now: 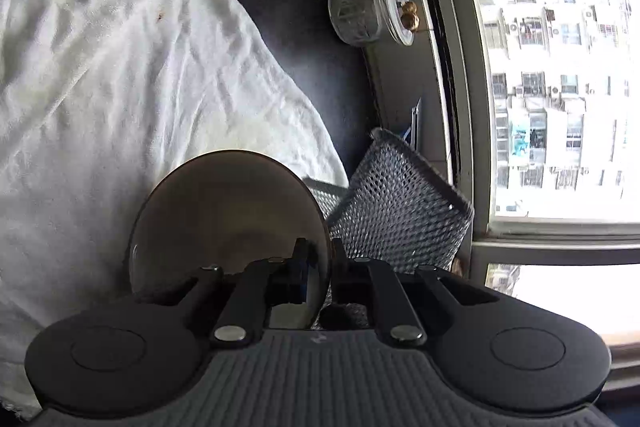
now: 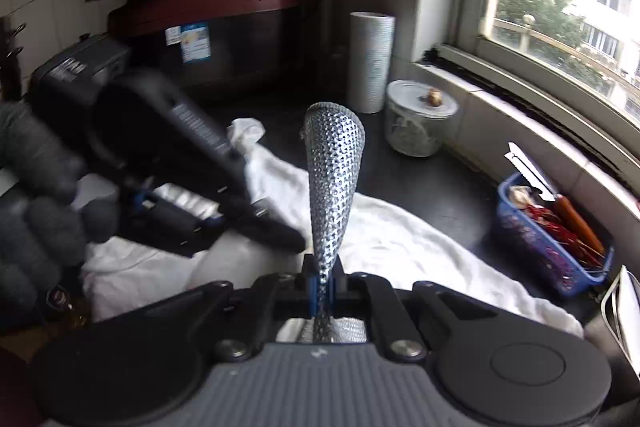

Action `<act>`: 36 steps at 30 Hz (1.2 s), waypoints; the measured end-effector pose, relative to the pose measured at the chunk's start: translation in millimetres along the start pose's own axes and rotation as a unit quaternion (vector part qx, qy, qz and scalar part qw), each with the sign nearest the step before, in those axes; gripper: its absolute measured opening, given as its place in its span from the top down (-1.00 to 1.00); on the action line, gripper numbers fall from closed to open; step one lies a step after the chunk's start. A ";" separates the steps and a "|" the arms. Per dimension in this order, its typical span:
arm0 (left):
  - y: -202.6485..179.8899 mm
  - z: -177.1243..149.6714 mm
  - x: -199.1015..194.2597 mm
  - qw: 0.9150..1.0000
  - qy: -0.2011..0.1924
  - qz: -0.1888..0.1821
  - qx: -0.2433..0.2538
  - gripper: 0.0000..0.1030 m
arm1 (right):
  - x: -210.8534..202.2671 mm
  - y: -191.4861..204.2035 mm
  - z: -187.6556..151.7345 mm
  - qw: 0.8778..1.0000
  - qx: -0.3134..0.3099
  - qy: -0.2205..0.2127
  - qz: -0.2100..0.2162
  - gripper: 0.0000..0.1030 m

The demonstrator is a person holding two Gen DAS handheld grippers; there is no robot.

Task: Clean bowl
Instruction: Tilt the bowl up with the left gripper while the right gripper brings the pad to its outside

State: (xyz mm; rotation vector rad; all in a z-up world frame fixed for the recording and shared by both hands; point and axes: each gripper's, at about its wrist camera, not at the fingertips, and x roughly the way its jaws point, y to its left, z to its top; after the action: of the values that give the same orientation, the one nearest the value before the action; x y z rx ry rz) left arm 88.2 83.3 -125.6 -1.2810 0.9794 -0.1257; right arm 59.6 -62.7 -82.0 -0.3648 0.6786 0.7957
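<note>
In the left wrist view my left gripper [image 1: 320, 267] is shut on the rim of a dark, glossy bowl [image 1: 228, 219], which stands tilted on edge above a white cloth [image 1: 120, 87]. A silver mesh scrubbing cloth [image 1: 396, 203] hangs just right of the bowl. The right wrist view shows my right gripper [image 2: 323, 279] shut on that mesh scrubber [image 2: 334, 167], which sticks upright from the fingers. The other gripper [image 2: 180, 147] appears blurred at the left, held by a gloved hand [image 2: 36, 187]. I cannot make out the bowl in this view.
The white cloth [image 2: 400, 239] covers a dark counter [image 2: 460, 179]. A lidded glass jar [image 2: 418, 119] and a paper roll [image 2: 370, 61] stand near the window sill [image 2: 520, 123]. A blue basket [image 2: 548, 243] of utensils sits at right. A dark appliance [image 2: 208, 39] fills the back.
</note>
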 end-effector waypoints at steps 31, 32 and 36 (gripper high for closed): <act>-68.9 -14.4 -23.0 0.795 0.170 0.075 0.578 0.21 | 29.8 11.1 3.3 0.980 -0.196 0.039 -0.009 0.88; -68.6 -19.4 -20.2 0.782 0.178 0.077 0.593 0.21 | 29.8 12.6 2.7 0.978 -0.204 0.040 -0.010 0.88; -62.1 -22.9 -16.1 0.777 0.181 0.077 0.598 0.49 | 34.2 20.5 -2.0 0.966 -0.255 0.046 -0.015 0.87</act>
State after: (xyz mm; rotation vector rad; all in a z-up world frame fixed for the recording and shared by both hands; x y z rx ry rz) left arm 89.4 54.7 -63.8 0.0251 1.0194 -0.7632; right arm 60.6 -32.2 -107.8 -0.8823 0.5453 0.9247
